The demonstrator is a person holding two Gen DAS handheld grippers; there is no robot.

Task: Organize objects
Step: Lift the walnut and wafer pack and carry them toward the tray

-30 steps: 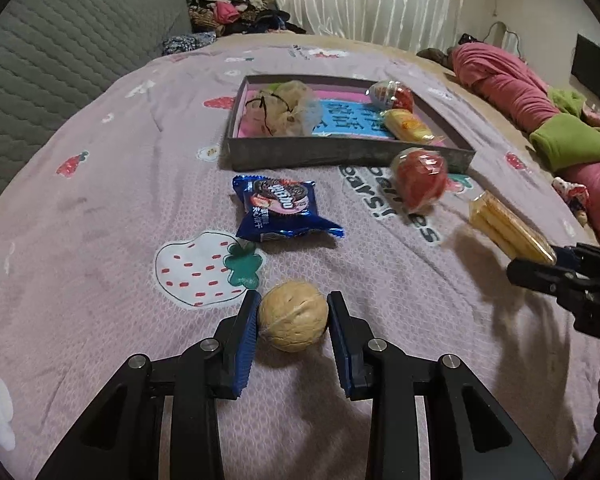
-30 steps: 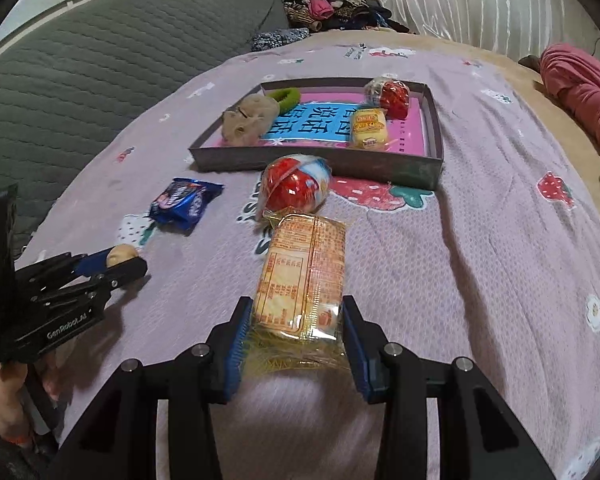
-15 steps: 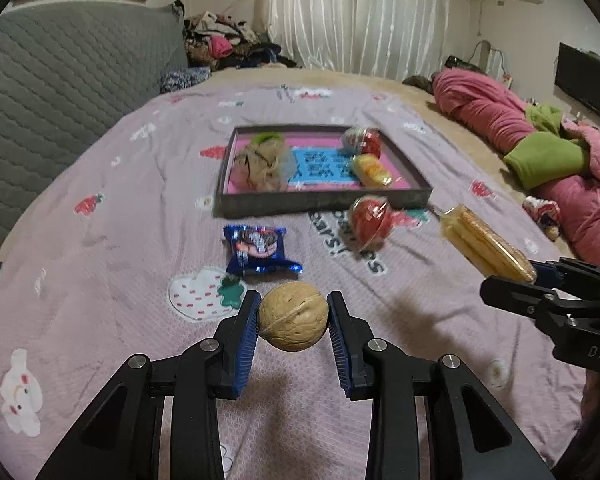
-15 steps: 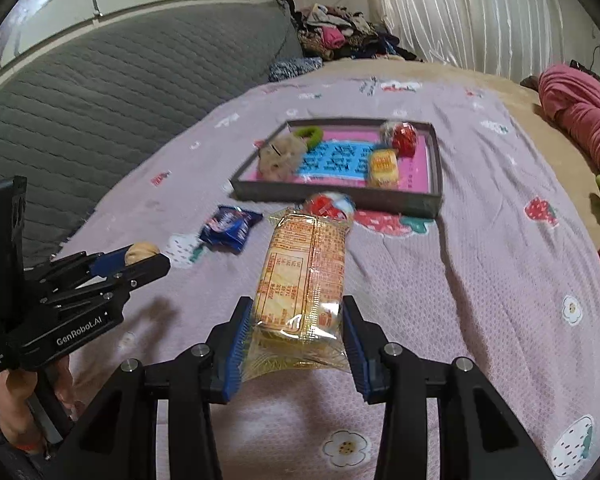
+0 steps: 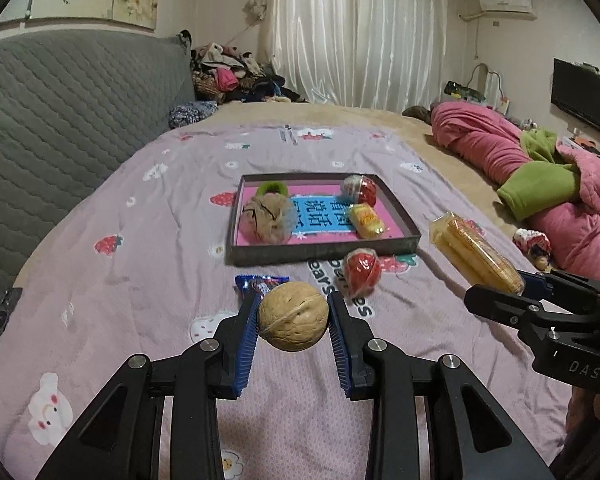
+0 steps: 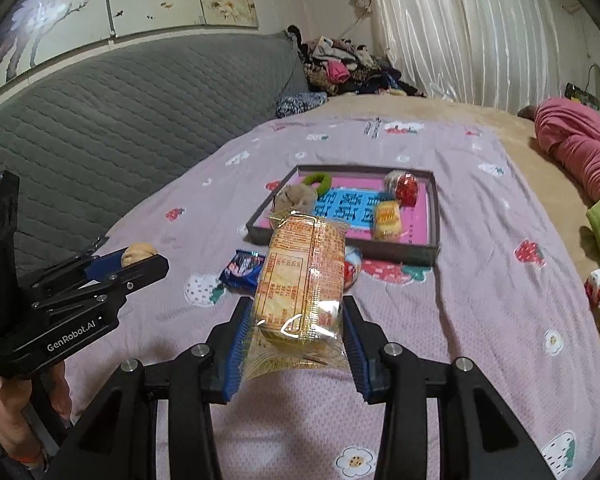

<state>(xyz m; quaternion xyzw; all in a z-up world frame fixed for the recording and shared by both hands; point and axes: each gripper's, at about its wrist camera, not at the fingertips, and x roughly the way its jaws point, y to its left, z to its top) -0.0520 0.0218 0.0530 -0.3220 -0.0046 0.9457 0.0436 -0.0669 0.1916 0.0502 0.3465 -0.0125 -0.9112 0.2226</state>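
Lilac bedspread below, tray (image 5: 404,220) ahead: both your grippers are loaded.
Left gripper (image 5: 293,317) clamps the hard, round walnut (image 5: 293,316), likely to roll; right gripper (image 6: 296,330) pinches the light, crinkly, probably crushable cracker pack (image 6: 302,276) low.

Your left hand-held gripper (image 5: 293,316) is gripping a walnut (image 5: 293,316) between its blue pads (image 5: 247,336), raised above the bed (image 5: 140,280). Just beyond it a blue packet (image 5: 260,283) is lying on the sheet, partly hidden by the nut. A red wrapped ball (image 5: 362,271) is sitting near the tray (image 5: 324,249). At the right, your right hand-held gripper (image 5: 518,286) is carrying a yellow cracker pack (image 5: 474,253) in the air.
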